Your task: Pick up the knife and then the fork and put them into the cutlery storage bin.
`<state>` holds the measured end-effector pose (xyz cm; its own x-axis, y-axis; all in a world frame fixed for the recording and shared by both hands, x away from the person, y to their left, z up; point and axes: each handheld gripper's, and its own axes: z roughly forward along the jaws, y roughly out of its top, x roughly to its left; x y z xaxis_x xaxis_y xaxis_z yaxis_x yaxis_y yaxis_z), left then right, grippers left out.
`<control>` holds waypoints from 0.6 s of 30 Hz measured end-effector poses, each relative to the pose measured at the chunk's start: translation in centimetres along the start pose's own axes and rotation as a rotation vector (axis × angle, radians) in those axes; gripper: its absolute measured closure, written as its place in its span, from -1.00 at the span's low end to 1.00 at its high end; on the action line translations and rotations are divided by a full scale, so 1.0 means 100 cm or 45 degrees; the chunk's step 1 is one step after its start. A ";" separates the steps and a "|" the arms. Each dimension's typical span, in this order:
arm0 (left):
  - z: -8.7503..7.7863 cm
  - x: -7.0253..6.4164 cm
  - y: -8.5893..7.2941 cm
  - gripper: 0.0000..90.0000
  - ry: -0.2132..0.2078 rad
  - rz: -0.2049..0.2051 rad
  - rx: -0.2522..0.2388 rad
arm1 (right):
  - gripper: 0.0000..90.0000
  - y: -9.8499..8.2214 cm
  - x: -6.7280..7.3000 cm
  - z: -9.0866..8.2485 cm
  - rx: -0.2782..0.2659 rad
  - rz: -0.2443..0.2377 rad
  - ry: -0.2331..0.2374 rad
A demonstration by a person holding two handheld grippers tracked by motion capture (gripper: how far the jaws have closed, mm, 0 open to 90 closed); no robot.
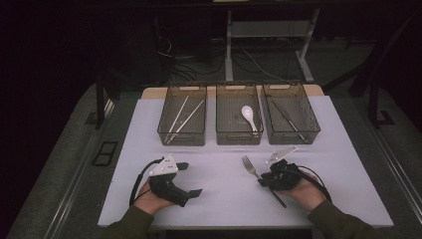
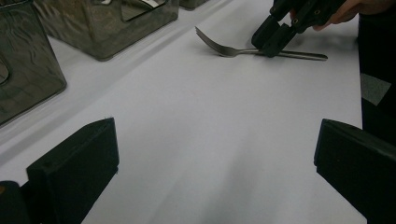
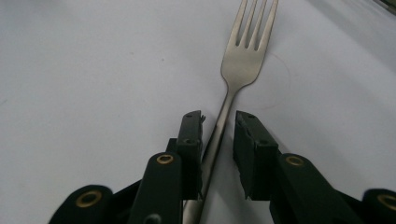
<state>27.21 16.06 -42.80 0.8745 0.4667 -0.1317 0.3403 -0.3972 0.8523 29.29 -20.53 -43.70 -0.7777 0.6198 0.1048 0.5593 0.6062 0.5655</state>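
The fork (image 1: 254, 171) is laid flat on the white table (image 1: 219, 194), in front of the middle bin (image 1: 239, 137). Its long axis is set diagonally in the high view, with the tines pointed toward the bins and the handle toward the person. The right gripper (image 3: 218, 135) is placed astride the handle with its jaws narrowly parted; the left pad is seen against the handle, while a gap remains at the right pad. The left gripper (image 2: 215, 158) is held wide open over bare table. No legible writing is seen.

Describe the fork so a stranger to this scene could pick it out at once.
On the white table, look in front of the three clear bins, below the right-hand one. The fork lies bare on the tabletop, its handle between the right gripper jaws; the other cutlery sits inside bins.
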 end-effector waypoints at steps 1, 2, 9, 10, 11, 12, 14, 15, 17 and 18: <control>0.000 0.000 0.000 -1.00 0.000 -0.001 0.000 | 0.62 0.000 0.001 0.000 0.003 0.001 -0.006; 0.000 0.000 0.000 -1.00 -0.001 0.000 0.005 | 0.64 0.000 0.001 0.000 0.004 0.000 -0.015; 0.000 0.000 0.000 -1.00 0.000 0.001 -0.001 | 0.76 0.002 0.001 0.001 0.019 -0.017 -0.015; 0.000 0.000 0.000 -1.00 -0.001 0.003 0.003 | 0.77 0.002 0.001 0.001 0.020 -0.013 -0.013; 0.000 0.000 0.000 -1.00 -0.002 0.004 0.002 | 0.80 0.002 0.001 0.001 0.023 -0.019 -0.012; 0.000 0.000 0.000 -1.00 -0.002 0.003 -0.001 | 0.83 0.003 0.000 0.000 0.028 -0.023 -0.012; 0.000 0.000 0.000 -1.00 -0.002 0.001 -0.004 | 0.87 0.003 0.000 0.000 0.037 -0.038 -0.013; 0.000 0.000 0.000 -1.00 -0.002 0.000 -0.004 | 0.87 0.003 0.000 0.000 0.037 -0.043 -0.010; 0.000 0.000 0.000 -1.00 -0.003 0.000 -0.004 | 0.87 0.003 -0.001 0.000 0.036 -0.050 -0.002; 0.000 0.000 0.000 -1.00 -0.003 0.000 -0.004 | 0.87 0.003 -0.002 0.000 0.035 -0.051 0.001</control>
<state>27.22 16.08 -42.77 0.8753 0.4649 -0.1330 0.3395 -0.3949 0.8537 29.60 -20.41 -43.55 -0.7998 0.5945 0.0830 0.5354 0.6441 0.5462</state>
